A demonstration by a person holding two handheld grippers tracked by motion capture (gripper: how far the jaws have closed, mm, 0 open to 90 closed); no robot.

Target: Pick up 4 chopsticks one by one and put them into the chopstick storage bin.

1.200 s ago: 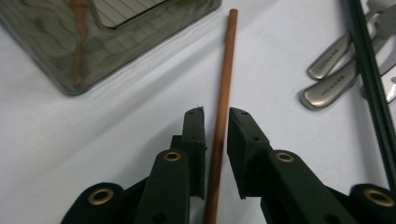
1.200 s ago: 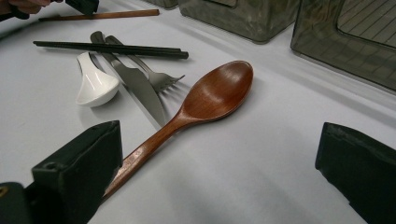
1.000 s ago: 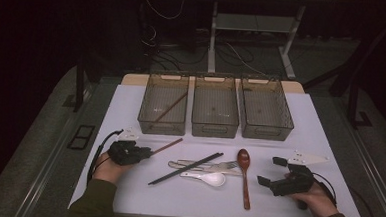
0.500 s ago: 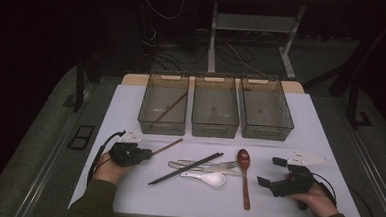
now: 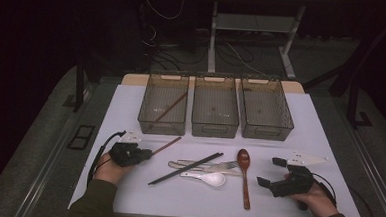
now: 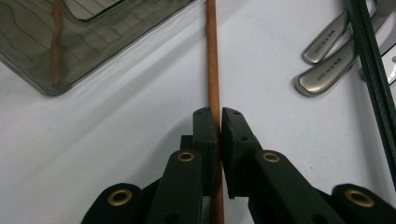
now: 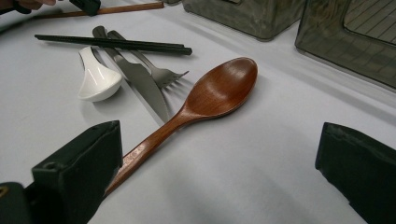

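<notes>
Left gripper [image 6: 219, 116] clamped on the brown wooden chopstick [image 6: 213, 60]; jaws just been closing, stick pinched between the pads. In the high view, left gripper [image 5: 146, 152] at about 8 o'clock on the white table [image 5: 310, 124], chopstick [image 5: 168, 145] running from it toward 1 o'clock, far tip just short of the left bin [image 5: 164, 108].

Right gripper [image 7: 219, 172] released, jaws wide apart, nothing between the pads; brown wooden spoon [image 7: 205, 100] lying past them, handle passing close by the left jaw. High view: right gripper [image 5: 272, 173] at about 4 o'clock, just beside the spoon [image 5: 244, 176].

Writing: faint stamped marks on two steel handles [image 6: 327, 56] in the left gripper view, too small and blurred to read.

Hidden or unclear: near end of the chopstick lost under the left gripper's body. A second brown stick [image 5: 168, 108] inside the left bin, seen through tinted plastic, warped in the left gripper view. Knife and fork [image 7: 140, 74] partly covered by black chopsticks [image 7: 112, 43] and white spoon [image 7: 95, 77]. Room beyond the table dark.
</notes>
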